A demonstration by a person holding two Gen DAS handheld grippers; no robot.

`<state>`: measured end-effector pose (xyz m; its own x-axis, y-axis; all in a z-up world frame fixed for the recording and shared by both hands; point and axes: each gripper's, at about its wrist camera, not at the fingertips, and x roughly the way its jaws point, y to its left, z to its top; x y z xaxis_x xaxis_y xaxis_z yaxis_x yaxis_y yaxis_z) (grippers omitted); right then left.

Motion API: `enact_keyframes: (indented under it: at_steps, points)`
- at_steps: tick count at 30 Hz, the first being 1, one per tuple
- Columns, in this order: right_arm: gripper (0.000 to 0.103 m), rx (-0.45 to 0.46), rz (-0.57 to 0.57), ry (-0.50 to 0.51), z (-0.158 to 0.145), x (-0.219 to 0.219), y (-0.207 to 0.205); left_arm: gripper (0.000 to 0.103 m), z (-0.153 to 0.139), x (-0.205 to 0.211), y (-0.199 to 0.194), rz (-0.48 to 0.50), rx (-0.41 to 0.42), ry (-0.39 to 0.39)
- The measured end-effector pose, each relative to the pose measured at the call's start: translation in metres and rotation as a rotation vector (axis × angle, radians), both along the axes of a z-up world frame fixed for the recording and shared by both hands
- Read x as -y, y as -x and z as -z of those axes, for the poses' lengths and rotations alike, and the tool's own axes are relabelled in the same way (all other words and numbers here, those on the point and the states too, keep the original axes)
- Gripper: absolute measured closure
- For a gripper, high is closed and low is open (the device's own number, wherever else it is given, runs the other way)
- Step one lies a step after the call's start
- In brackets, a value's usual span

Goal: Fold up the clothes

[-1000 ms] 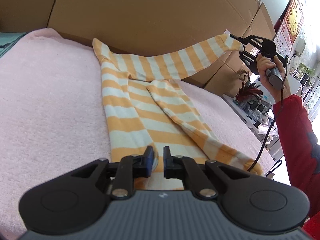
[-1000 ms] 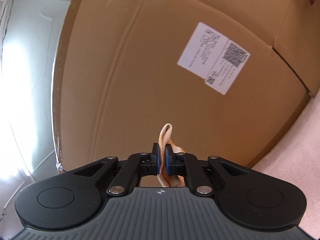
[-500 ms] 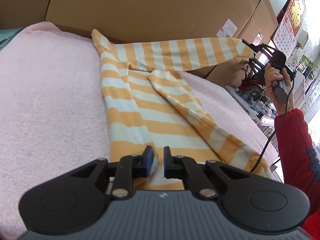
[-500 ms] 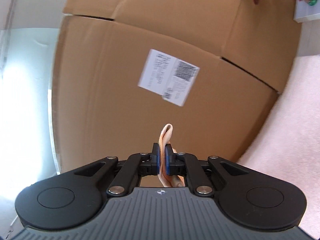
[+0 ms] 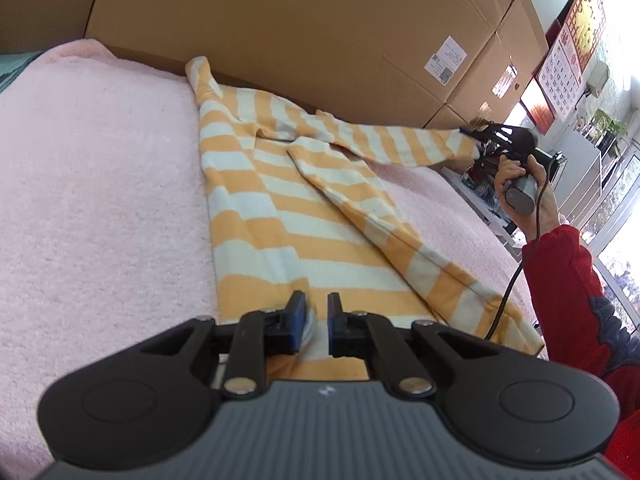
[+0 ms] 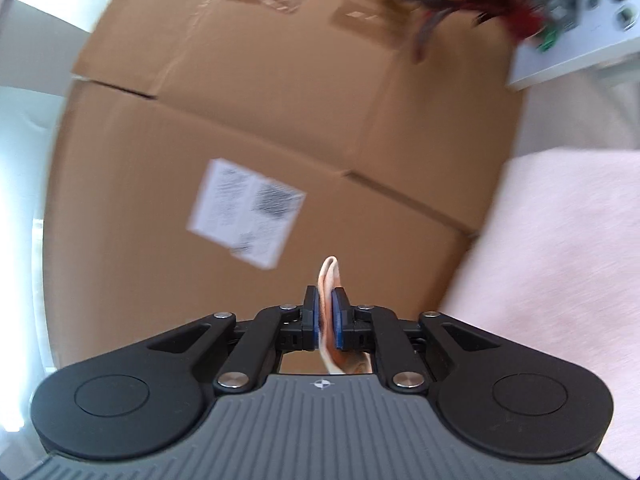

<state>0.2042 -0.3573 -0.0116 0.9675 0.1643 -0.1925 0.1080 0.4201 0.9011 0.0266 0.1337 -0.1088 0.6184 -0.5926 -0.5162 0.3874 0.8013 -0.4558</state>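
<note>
**A:** What's the setting?

**B:** A pink terry-cloth blanket (image 5: 100, 184) covers the whole work surface, and big cardboard boxes (image 5: 304, 28) stand along its far edge. One box carries a white shipping label (image 5: 445, 60). A red wall calendar (image 5: 568, 60) hangs far right, with bright windows beyond.

**A:** And the garment?

**B:** An orange-and-white striped long-sleeved top (image 5: 288, 216) lies flat on the blanket, running from the near edge toward the boxes. One sleeve (image 5: 384, 236) is folded diagonally down across the body toward the near right. The other sleeve (image 5: 396, 142) is stretched out to the right and lifted off the blanket.

**A:** Who has that sleeve?

**B:** The right gripper (image 5: 486, 136), held by a hand (image 5: 524, 184) coming out of a red sleeve (image 5: 568, 280); a black cable hangs from the handle. In its own camera, a fold of the cuff (image 6: 330, 276) stands between the blue pads of the right gripper (image 6: 327, 318). Its jaws are opening, though the cloth looks still caught between them.

**A:** The left one?

**B:** The left gripper (image 5: 314, 320) sits low over the near hem of the top. Its fingers stand a narrow gap apart, with a bit of hem against the left pad (image 5: 298, 316). Whether it pinches the cloth I can't tell.
</note>
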Motion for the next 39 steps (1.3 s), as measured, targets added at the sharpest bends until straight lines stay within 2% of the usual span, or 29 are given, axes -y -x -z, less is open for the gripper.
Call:
enact_keyframes:
  at_steps: [1, 2, 3, 4, 9, 12, 15, 17, 20, 23, 26, 28, 30, 33, 36, 38, 39]
  points:
    - [0.067, -0.073, 0.017, 0.022, 0.005, 0.002, 0.000, 0.094, -0.001, 0.000, 0.000, 0.003, 0.002, -0.002]
    - [0.056, -0.121, 0.005, 0.024, 0.011, 0.003, 0.005, 0.076, -0.001, 0.000, 0.001, 0.007, 0.005, -0.005]
    - [0.057, -0.158, -0.017, 0.020, 0.018, 0.005, 0.010, 0.070, -0.002, 0.000, 0.001, 0.010, 0.007, -0.007]
    - [0.057, -0.146, -0.062, 0.019, 0.026, 0.004, 0.021, 0.067, -0.003, 0.001, 0.002, 0.014, 0.009, -0.009]
    - [0.058, 0.017, -0.332, 0.154, 0.055, -0.019, 0.094, 0.063, -0.004, 0.013, 0.004, 0.055, 0.048, -0.076]
    - [0.058, 0.047, -0.596, 0.127, 0.069, -0.040, 0.134, 0.053, -0.004, 0.017, 0.003, 0.068, 0.057, -0.079]
    - [0.058, 0.031, -0.813, 0.068, 0.088, -0.070, 0.167, 0.052, -0.006, 0.019, 0.004, 0.065, 0.060, -0.087]
    - [0.059, 0.022, -0.906, 0.056, 0.098, -0.089, 0.182, 0.052, -0.007, 0.020, 0.006, 0.057, 0.067, -0.093]
    - [0.059, 0.027, -1.032, 0.029, 0.107, -0.114, 0.198, 0.043, -0.009, 0.018, 0.015, 0.039, 0.083, -0.078]
    - [0.059, 0.046, -1.135, 0.013, 0.107, -0.136, 0.209, 0.041, -0.010, 0.017, 0.027, 0.025, 0.104, -0.070]
    - [0.058, 0.073, -1.221, 0.060, 0.103, -0.157, 0.218, 0.034, -0.010, 0.015, 0.038, 0.007, 0.128, -0.077]
    - [0.058, 0.089, -1.254, 0.101, 0.099, -0.167, 0.222, 0.034, -0.010, 0.012, 0.045, -0.006, 0.139, -0.078]
    - [0.059, 0.134, -1.183, 0.130, 0.093, -0.159, 0.224, 0.033, -0.011, 0.009, 0.051, -0.012, 0.150, -0.066]
    - [0.060, 0.191, -1.036, 0.085, 0.087, -0.132, 0.219, 0.032, -0.010, 0.010, 0.057, -0.005, 0.176, -0.058]
    - [0.060, 0.242, -0.918, 0.001, 0.091, -0.115, 0.212, 0.032, -0.004, 0.015, 0.057, -0.002, 0.163, -0.065]
    - [0.059, 0.230, -0.823, -0.076, 0.100, -0.110, 0.209, 0.032, 0.001, 0.017, 0.059, -0.002, 0.156, -0.062]
    - [0.059, 0.185, -0.782, -0.096, 0.106, -0.109, 0.206, 0.031, 0.001, 0.018, 0.061, 0.003, 0.156, -0.056]
